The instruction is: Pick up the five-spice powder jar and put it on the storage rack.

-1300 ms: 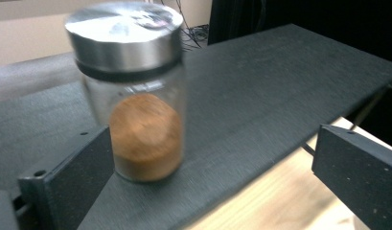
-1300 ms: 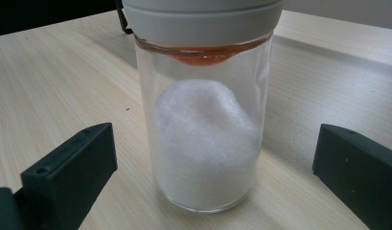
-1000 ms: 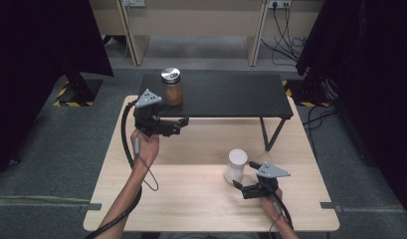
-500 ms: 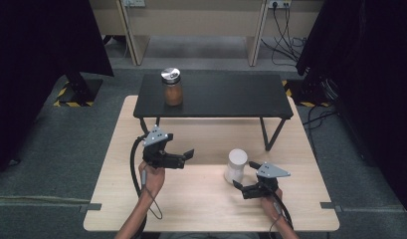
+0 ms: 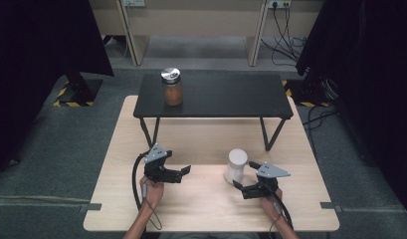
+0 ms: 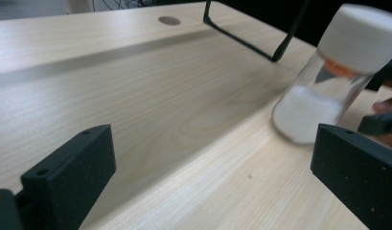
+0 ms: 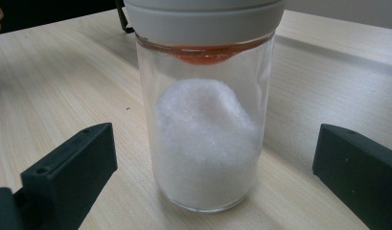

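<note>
Jar (image 5: 236,166) of white powder stands upright near the bench's (image 5: 201,219) front right, just ahead of the right gripper (image 5: 243,187), jaws apart; left gripper (image 5: 183,172) likewise apart, empty, toward front left.

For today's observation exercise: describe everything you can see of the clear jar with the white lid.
The jar is a clear, glass-looking cylinder with a pale lid and an orange part just under it. White grains fill about its lower half, heaped unevenly. It stands upright on the wooden table, lid on, between the right gripper's open jaws, which do not touch it.
</note>
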`<state>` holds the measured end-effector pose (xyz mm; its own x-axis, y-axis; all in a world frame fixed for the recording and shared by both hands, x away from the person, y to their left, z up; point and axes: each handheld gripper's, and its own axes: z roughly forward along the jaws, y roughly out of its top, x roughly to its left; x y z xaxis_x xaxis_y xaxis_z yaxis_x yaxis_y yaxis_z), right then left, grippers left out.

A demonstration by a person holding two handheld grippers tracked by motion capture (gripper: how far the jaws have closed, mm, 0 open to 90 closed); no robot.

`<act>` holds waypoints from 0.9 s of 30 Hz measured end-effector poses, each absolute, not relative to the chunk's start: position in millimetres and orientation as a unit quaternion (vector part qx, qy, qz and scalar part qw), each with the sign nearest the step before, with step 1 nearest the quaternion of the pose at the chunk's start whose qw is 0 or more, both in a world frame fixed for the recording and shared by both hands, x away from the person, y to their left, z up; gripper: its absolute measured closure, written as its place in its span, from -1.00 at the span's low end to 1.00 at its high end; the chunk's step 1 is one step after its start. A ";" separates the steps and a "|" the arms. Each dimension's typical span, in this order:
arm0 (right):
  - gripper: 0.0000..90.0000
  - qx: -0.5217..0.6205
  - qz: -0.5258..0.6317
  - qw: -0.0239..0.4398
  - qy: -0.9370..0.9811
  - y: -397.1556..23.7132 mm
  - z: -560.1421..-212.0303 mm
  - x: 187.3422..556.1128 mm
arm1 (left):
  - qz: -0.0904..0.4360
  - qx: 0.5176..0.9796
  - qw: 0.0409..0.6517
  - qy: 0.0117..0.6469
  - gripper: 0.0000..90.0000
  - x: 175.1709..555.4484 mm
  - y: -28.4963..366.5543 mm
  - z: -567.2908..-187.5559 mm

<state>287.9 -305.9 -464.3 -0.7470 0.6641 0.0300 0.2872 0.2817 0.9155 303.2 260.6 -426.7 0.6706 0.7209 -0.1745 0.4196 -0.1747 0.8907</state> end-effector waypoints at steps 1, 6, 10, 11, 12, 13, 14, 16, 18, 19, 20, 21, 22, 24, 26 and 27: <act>-0.97 0.305 0.516 0.183 0.779 -305.9 -464.3 287.9 | 0.147 0.755 0.517 0.377 -0.98 303.6 261.0 -429.4; -0.97 0.305 0.516 0.182 0.779 -306.0 -464.3 287.9 | 0.146 0.756 0.514 0.379 -0.98 305.4 263.6 -446.5; -0.97 0.304 0.516 0.182 0.780 -306.0 -464.1 288.1 | 0.146 0.759 0.506 0.382 -0.99 306.2 262.0 -454.6; -0.97 0.304 0.515 0.182 0.780 -305.9 -464.1 288.1 | 0.147 0.762 0.502 0.383 -1.00 306.5 260.9 -455.8; -0.97 0.303 0.515 0.182 0.780 -305.8 -464.1 288.1 | 0.147 0.762 0.499 0.385 -0.99 307.0 259.7 -457.6; -0.97 0.303 0.515 0.182 0.781 -305.8 -464.0 288.0 | 0.146 0.764 0.496 0.386 -0.99 308.1 259.2 -459.0; -0.97 0.303 0.515 0.183 0.781 -305.8 -464.1 288.0 | 0.146 0.765 0.493 0.387 -0.99 309.2 258.8 -460.8; -0.97 0.303 0.515 0.183 0.781 -305.7 -464.1 287.8 | 0.143 0.766 0.491 0.391 -0.99 310.2 258.8 -462.6; -0.97 0.302 0.515 0.183 0.781 -305.6 -464.1 287.9 | 0.142 0.763 0.495 0.391 -1.00 310.1 260.3 -463.7; -0.97 0.302 0.515 0.182 0.781 -305.6 -464.1 288.2 | 0.141 0.762 0.498 0.389 -1.00 310.2 261.9 -464.5; -0.97 0.302 0.515 0.183 0.781 -305.6 -464.1 288.1 | 0.137 0.761 0.500 0.390 -1.00 310.8 263.0 -465.2; -0.97 0.302 0.515 0.183 0.781 -305.6 -464.1 288.1 | 0.136 0.760 0.500 0.392 -1.00 310.8 263.0 -465.3; -0.97 0.301 0.515 0.183 0.781 -305.6 -464.1 288.1 | 0.137 0.759 0.501 0.392 -0.99 310.3 263.1 -465.5; -0.97 0.301 0.515 0.183 0.782 -305.4 -464.0 288.0 | 0.138 0.759 0.503 0.391 -1.00 309.8 263.4 -466.0; -0.97 0.301 0.514 0.183 0.782 -305.4 -464.0 287.9 | 0.139 0.760 0.501 0.390 -1.00 309.6 262.4 -465.6; -0.97 0.301 0.514 0.183 0.782 -305.3 -464.0 287.9 | 0.139 0.760 0.500 0.390 -1.00 309.5 261.9 -465.4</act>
<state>287.9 -305.3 -464.0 -0.7517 0.6591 0.0238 0.2827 0.2893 0.9145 309.5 261.9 -465.4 0.6572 0.7324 -0.1782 0.4537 -0.1955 0.8695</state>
